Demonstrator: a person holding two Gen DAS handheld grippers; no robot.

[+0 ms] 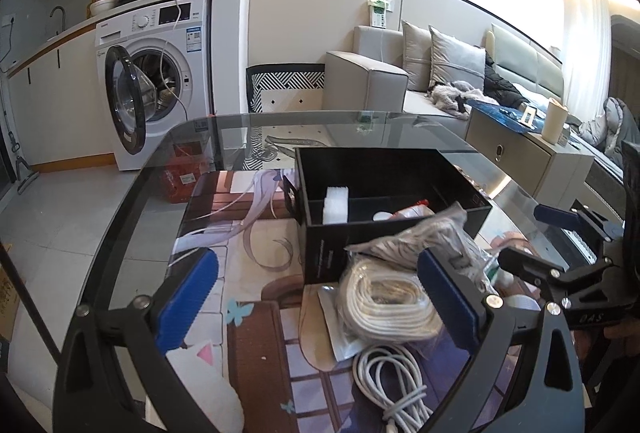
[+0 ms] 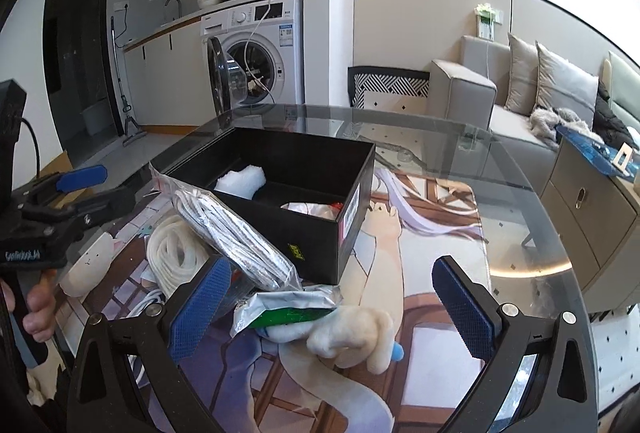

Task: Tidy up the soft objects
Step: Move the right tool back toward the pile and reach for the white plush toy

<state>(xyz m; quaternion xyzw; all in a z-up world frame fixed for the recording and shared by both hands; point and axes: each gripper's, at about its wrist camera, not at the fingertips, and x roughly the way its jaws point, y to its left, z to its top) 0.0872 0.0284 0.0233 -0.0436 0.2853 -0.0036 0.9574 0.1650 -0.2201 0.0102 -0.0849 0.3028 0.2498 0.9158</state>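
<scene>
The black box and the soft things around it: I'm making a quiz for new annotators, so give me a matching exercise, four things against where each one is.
Things:
1. white foam block
2. bagged striped cord
3. coiled white strap
4. green-labelled foil packet

Places:
A. on the mat, between the left gripper's open fingers
B. inside the black box, in a rear compartment
C. leaning against the box's front corner
D. on the mat before the right gripper, against white fluffy stuffing

Pairs: 1-B, 2-C, 3-A, 4-D
</scene>
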